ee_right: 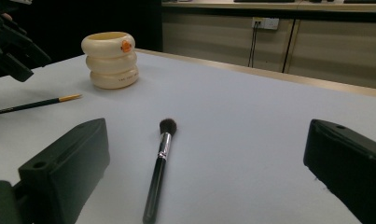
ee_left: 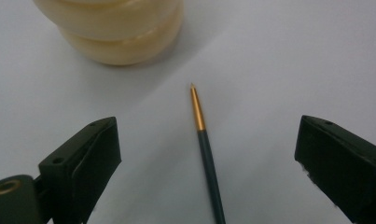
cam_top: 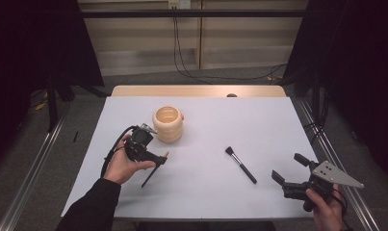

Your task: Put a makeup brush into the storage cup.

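Both grippers, left & right, jaws apart over pencil & brush; cup print too small to read.

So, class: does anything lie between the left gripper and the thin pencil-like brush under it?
Nothing visible does. The left gripper hangs open over the thin brush, which lies on bare table between the jaws. The cream holder stands beyond its tip.

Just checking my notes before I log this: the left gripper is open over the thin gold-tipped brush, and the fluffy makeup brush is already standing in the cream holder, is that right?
Not quite. The makeup brush is not in the cream holder; it lies flat on the table between the right gripper's open jaws, as the right gripper view shows. The left gripper is indeed open over the thin gold-tipped brush.
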